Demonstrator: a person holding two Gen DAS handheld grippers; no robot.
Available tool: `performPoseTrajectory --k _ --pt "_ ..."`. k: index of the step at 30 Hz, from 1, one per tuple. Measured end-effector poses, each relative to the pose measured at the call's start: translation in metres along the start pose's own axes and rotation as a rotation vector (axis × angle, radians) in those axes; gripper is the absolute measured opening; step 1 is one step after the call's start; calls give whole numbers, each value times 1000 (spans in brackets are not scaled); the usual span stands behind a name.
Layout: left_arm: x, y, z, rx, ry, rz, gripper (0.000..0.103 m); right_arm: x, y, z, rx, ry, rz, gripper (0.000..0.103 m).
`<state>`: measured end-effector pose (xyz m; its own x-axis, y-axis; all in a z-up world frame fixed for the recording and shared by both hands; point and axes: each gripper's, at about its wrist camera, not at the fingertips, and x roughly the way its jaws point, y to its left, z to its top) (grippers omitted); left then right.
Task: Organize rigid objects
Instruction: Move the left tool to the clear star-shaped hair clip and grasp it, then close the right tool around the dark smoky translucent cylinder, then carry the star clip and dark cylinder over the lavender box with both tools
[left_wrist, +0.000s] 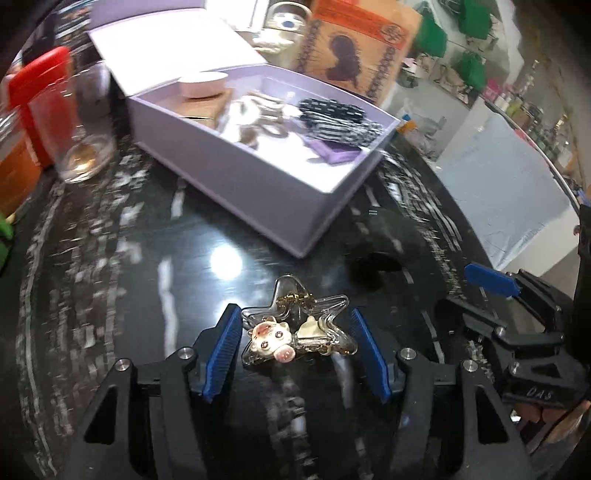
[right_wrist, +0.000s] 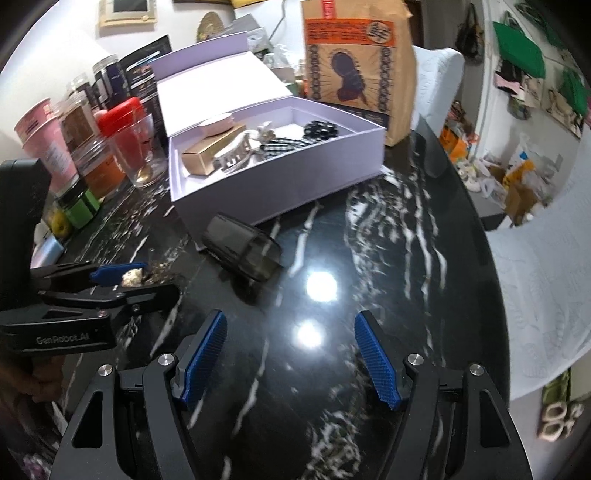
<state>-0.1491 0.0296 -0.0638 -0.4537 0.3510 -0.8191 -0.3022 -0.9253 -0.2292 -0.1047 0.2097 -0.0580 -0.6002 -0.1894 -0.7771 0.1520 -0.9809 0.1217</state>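
Black marble table (right_wrist: 369, 236) with white veining reflects ceiling lamps; cluttered shelves with green bags stand at 2 o'clock. An open lilac box (right_wrist: 280, 184) at 12 o'clock holds hair clips and a small gold carton; a brown paper bag (right_wrist: 354, 66) stands behind it, jars and a glass (right_wrist: 142, 155) at 10 o'clock. A dark translucent case (right_wrist: 243, 247) lies before the box. Left gripper (left_wrist: 297, 339) pinches the star-shaped clip (left_wrist: 295, 332); right gripper (right_wrist: 291, 362) is spread, empty.

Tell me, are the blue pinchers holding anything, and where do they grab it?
The left gripper holds the clear star-shaped clip, pinched by its two side points. The right gripper holds nothing.
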Motion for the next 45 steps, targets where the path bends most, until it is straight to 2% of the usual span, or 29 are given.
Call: performPoseTrajectory --k 9,22,24,32,45 --pt "-10 41 1 -72 -34 88 61 22 22 24 -49 -2 22 72" --pt "-10 56 3 -101 -50 89 61 51 35 43 -38 35 21 72" --pt "-11 56 2 -104 -50 85 61 53 33 42 -19 46 33 58" --pt "-15 50 -3 -90 -48 63 61 39 37 34 -16 13 57 58" --pt "-43 24 -20 -39 -99 48 61 4 38 2 25 -9 76 58"
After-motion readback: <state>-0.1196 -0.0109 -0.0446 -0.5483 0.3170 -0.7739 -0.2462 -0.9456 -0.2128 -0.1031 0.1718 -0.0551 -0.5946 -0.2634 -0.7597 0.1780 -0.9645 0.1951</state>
